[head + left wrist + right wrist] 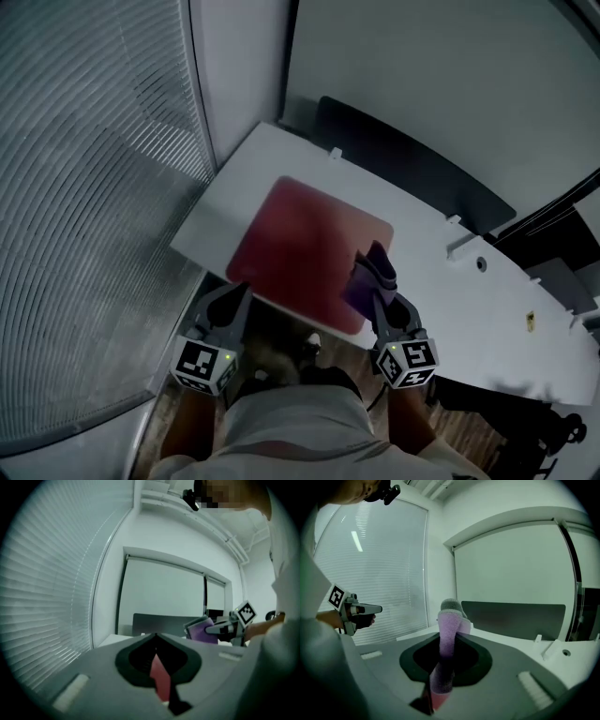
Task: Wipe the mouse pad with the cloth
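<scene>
Presently the cloth (370, 272) is being clamped upright in the right tongs (382, 302), over the mouse pad (295, 244) lying just ahead on the worktop (431, 281). The left tongs (236, 292) are being held together, empty, beside the pad's near corner. Wiping is judged barely begun; next, the cloth needs pressing flat and sweeping forward.

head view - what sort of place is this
Probably an office: a white desk with a red mouse pad on it, slatted blinds at the left, and a dark divider panel along the desk's far edge.
</scene>
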Available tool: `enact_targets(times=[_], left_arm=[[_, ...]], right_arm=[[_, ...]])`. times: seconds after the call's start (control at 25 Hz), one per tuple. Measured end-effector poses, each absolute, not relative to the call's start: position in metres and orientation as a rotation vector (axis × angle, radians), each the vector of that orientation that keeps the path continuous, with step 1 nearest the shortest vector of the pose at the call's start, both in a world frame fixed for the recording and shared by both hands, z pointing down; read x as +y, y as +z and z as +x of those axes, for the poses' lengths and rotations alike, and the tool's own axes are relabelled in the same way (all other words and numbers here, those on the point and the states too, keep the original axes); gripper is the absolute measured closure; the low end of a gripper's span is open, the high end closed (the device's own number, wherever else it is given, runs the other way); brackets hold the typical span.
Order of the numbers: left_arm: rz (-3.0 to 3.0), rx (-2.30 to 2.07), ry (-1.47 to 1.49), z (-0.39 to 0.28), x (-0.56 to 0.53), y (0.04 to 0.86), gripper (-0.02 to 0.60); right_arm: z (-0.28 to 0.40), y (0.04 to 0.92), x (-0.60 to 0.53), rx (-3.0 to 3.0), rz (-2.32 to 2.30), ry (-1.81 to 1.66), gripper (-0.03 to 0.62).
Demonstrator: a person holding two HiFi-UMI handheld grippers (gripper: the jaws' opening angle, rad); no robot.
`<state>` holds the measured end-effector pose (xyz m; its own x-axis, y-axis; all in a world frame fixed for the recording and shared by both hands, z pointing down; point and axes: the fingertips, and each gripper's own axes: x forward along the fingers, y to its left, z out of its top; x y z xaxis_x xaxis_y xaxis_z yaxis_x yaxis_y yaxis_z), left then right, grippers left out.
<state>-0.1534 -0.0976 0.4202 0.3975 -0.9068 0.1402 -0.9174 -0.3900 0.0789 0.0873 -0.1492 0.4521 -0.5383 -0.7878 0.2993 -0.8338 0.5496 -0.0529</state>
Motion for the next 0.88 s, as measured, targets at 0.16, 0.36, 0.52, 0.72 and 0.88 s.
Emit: enact_targets(times=[0.16, 0.36, 0.52, 0.72, 0.88], left_arm=[[2.496, -1.673, 0.113, -0.126, -0.142, 0.414, 0.578], [2.465, -1.719, 0.16, -0.1, -0.196, 0.432, 0.578], [2.438, -1.702, 0.173, -0.096, -0.219, 0.452, 0.578], [2.422, -1.658, 0.195, -0.112, -0.251, 0.447, 0.578], [2.438, -1.594, 0.135, -0.135, -0.273, 0.449, 0.578]], right_arm=[[0.103, 0.456, -0.205, -2.59, 1.34, 0.301, 0.543], [0.113, 0.487, -0.268, -2.624, 1.247, 0.35, 0.543], [0.11, 0.513, -0.298, -2.6, 1.203, 0.412, 0.543], [0.083, 0.516, -0.309, -2.568, 1.15, 0.506, 0.543], [0.039, 0.529, -0.321, -2.544, 1.141, 0.578, 0.543]])
